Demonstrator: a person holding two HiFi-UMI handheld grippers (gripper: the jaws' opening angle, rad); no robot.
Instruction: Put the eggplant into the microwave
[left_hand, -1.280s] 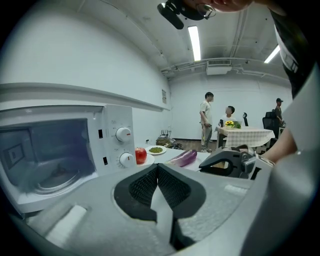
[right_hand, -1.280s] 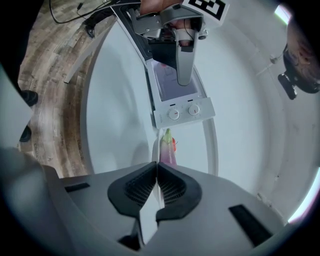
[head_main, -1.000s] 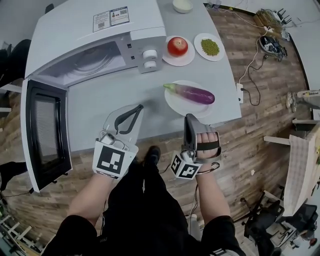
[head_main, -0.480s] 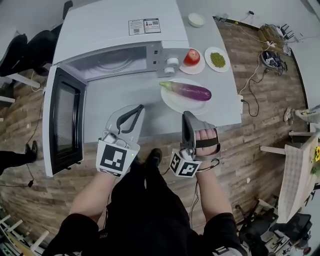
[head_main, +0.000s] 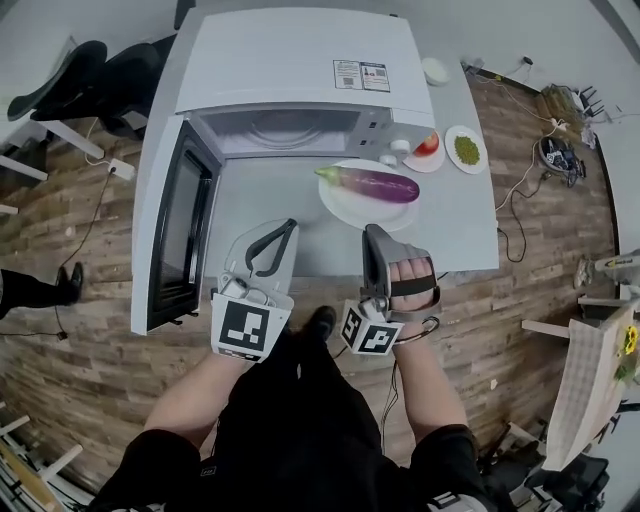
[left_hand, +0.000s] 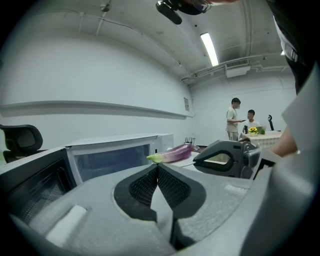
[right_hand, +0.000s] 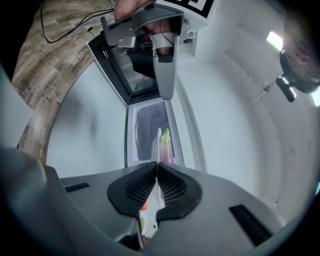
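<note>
The purple eggplant (head_main: 370, 185) lies on a white plate (head_main: 340, 207) on the grey table, just in front of the white microwave (head_main: 290, 60). The microwave's door (head_main: 175, 235) hangs open to the left and its cavity (head_main: 285, 128) shows a glass turntable. My left gripper (head_main: 290, 224) hovers over the table's near edge, shut and holding nothing. My right gripper (head_main: 372, 232) is beside it, below the plate, also shut and holding nothing. From the left gripper view the eggplant (left_hand: 172, 154) shows beyond the shut tips (left_hand: 157, 166). In the right gripper view the eggplant (right_hand: 165, 145) lies straight ahead of that gripper (right_hand: 156, 165).
Right of the microwave stand a small plate with a red fruit (head_main: 428, 147), a plate of green peas (head_main: 466, 150) and a white bowl (head_main: 435, 70). A black chair (head_main: 100, 70) is at the far left. Cables trail on the wood floor at the right. Two people (left_hand: 235, 119) stand far off.
Both grippers have come up and forward to the table's near edge, staying shut. The head view has swung so the microwave sits in the middle. The eggplant has not moved.
</note>
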